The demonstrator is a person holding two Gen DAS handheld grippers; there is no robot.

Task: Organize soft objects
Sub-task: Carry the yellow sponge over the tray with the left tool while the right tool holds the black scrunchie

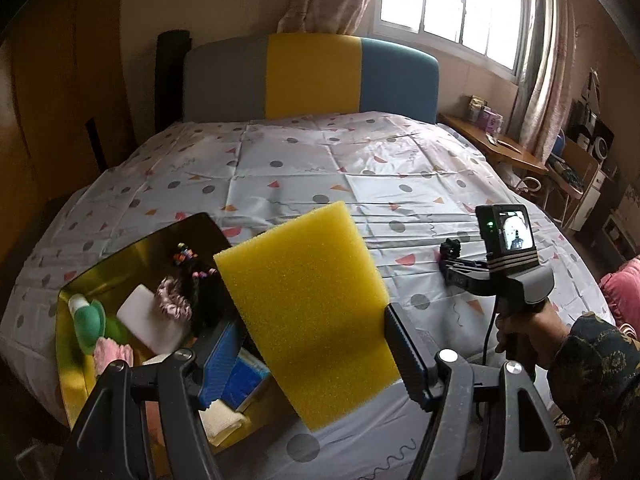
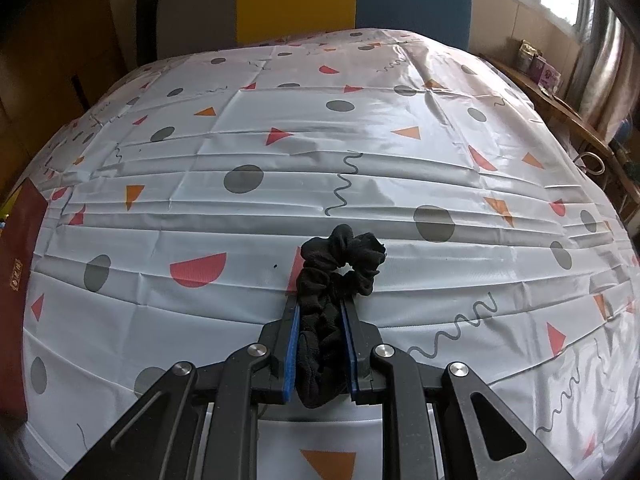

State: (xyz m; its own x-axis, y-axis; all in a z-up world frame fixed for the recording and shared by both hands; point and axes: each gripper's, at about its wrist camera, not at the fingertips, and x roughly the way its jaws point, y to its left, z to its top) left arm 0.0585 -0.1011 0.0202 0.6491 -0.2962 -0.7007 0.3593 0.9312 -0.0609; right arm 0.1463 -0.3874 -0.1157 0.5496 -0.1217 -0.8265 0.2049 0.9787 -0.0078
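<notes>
**Sponge in my left claw, scrunchie in my right**

Holding a yellow sponge [image 1: 308, 316] in my left claw [image 1: 308, 344], I see the jaws standing wide with the block filling the gap from pad to pad. It tilts, its far corner rising away from the fingers and its near corner hanging below them. Taking the gold tray [image 1: 132, 256] on the bed as my landmark, the sponge hangs over the tray's right edge. Inside the tray lie a white block [image 1: 146, 316], a pink scrunchie [image 1: 172, 300], a green and white thing [image 1: 86, 320], some pink cloth [image 1: 112, 354], dark hair ties with coloured beads [image 1: 188, 258] and a blue pack [image 1: 244, 380].

My right claw [image 2: 320, 312] stands narrow, pinched on a black scrunchie [image 2: 340, 268]. Most of the loop bunches between the blue pads [image 2: 294, 344], and its far end pokes past the tips onto the patterned sheet [image 2: 280, 92]. From the left camera, that claw sits well to the right of the tray, gripped by a hand [image 1: 520, 332] in a dark patterned sleeve [image 1: 600, 364].

A dark red box [image 2: 20, 264] at the sheet's left edge carries a small gold mark, too small for me to read.
</notes>
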